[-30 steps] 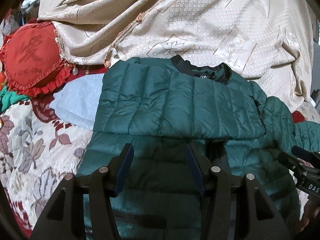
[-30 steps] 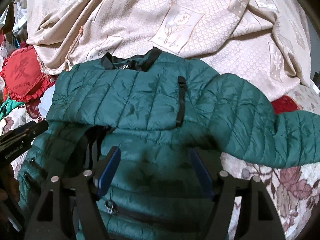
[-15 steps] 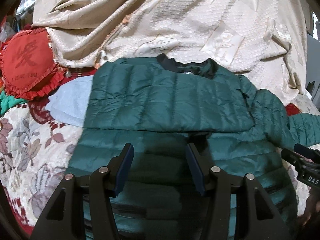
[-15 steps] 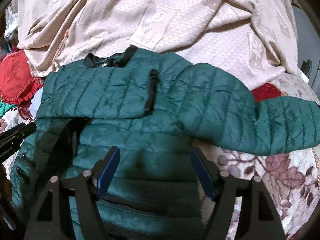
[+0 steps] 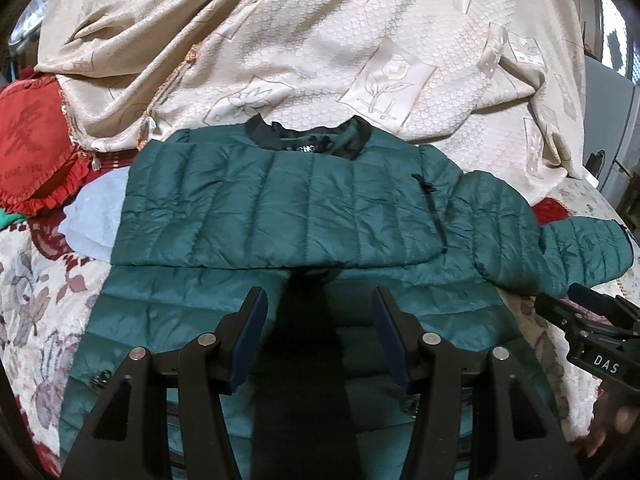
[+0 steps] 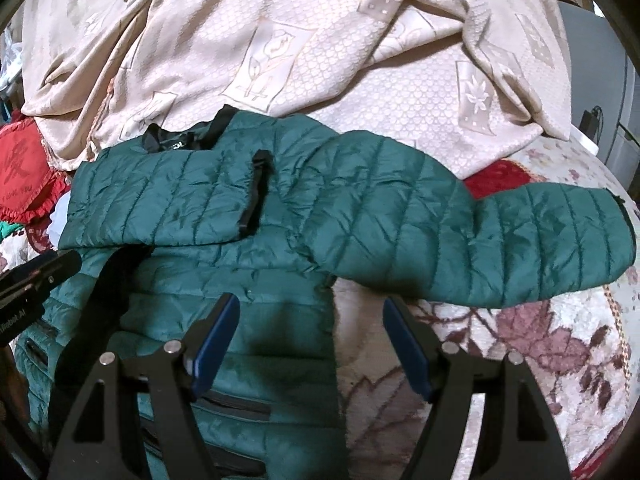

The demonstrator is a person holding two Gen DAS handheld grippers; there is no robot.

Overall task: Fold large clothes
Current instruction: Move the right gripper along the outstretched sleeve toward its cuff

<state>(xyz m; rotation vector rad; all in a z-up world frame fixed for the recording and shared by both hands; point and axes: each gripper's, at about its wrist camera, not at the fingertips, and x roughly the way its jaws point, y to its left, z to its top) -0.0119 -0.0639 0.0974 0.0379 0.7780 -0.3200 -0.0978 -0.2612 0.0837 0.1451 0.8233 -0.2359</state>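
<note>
Left wrist view: left gripper [image 5: 318, 330] hangs with fingers apart, empty, over the quilted dark-green puffer jacket [image 5: 280, 208]. Right gripper [image 6: 310, 340] likewise gapes, empty, its sleeve [image 6: 480, 240] spread on the floral bedspread [image 6: 520, 340].

Quilted jacket [image 5: 280, 208]: dark teal-green, stitched in narrow channels, black collar [image 5: 308, 142] with small white lettering, black zip trim [image 6: 256, 196]; draped cloth [image 5: 320, 40]: cream-beige, scale-textured weave with woven flower panels; bed cover [image 6: 540, 352]: off-white ground, maroon and grey-brown leaf print; cushion [image 5: 28, 148]: red, ruffled edge, darker red character motif; folded cloth [image 5: 94, 216]: pale blue-white, plain; left gripper [image 5: 318, 320] and right gripper [image 6: 312, 328]: black frames, blue pads.
</note>
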